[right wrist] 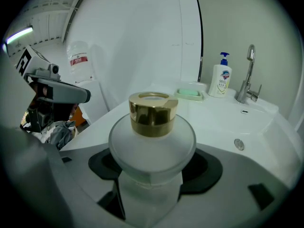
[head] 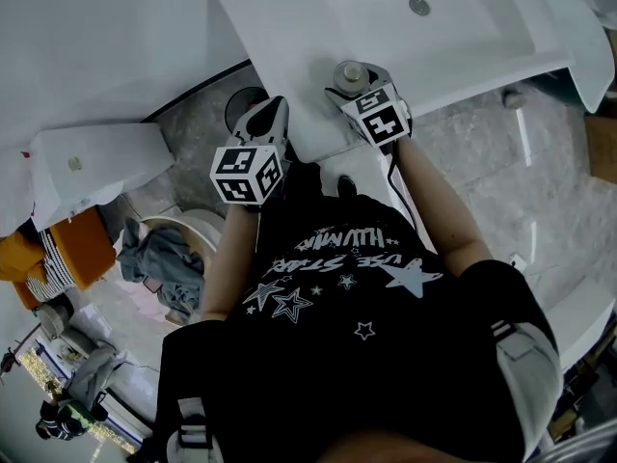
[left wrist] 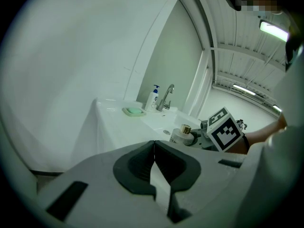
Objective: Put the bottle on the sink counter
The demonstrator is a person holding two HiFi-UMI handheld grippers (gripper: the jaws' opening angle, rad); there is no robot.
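Sink counter (head: pixel 289 37), bottle (right wrist: pixel 152 132) clamped in right claw (right wrist: pixel 153 175)

The frosted white bottle (right wrist: pixel 152 144) has a gold cap (right wrist: pixel 153 112); the sink counter (right wrist: pixel 216 115) is white.

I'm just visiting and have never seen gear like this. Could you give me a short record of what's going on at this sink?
Right gripper: shut on a frosted bottle with a gold cap
Left gripper: shut, nothing between its jaws
Bottle position: upright, at the front edge of the sink counter; cannot tell whether it rests on it
Also on the counter: soap dish, pump dispenser, faucet
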